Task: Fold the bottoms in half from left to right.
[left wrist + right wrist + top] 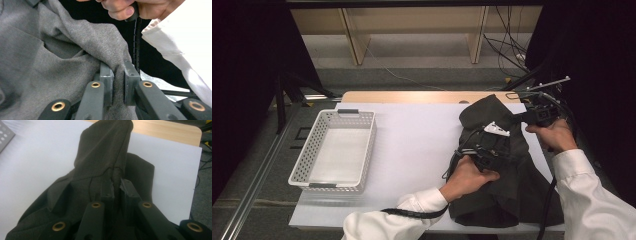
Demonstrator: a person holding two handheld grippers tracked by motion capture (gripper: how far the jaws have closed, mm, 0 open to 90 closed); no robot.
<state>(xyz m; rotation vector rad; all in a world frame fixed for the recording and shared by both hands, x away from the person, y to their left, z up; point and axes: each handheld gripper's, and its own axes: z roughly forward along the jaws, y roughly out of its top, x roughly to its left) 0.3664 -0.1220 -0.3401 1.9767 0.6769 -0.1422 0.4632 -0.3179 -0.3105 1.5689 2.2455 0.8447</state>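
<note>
A dark grey garment (507,185) lies crumpled on the right side of the white table top (412,145). My left gripper (490,145) rests on the middle of it, and in the left gripper view its jaws are shut on a fold of the grey cloth (75,57), left gripper (118,82). My right gripper (532,116) is at the garment's far right edge. In the right gripper view the jaws pinch a raised ridge of the garment (105,152), right gripper (117,188). The cloth stands up in a peak ahead of those jaws.
A white perforated basket (334,150) stands empty at the left of the table. A wooden table edge (412,96) shows behind the white sheet. Cables (512,50) and shelf legs are on the floor beyond. A white sleeve (180,45) is close to the left gripper.
</note>
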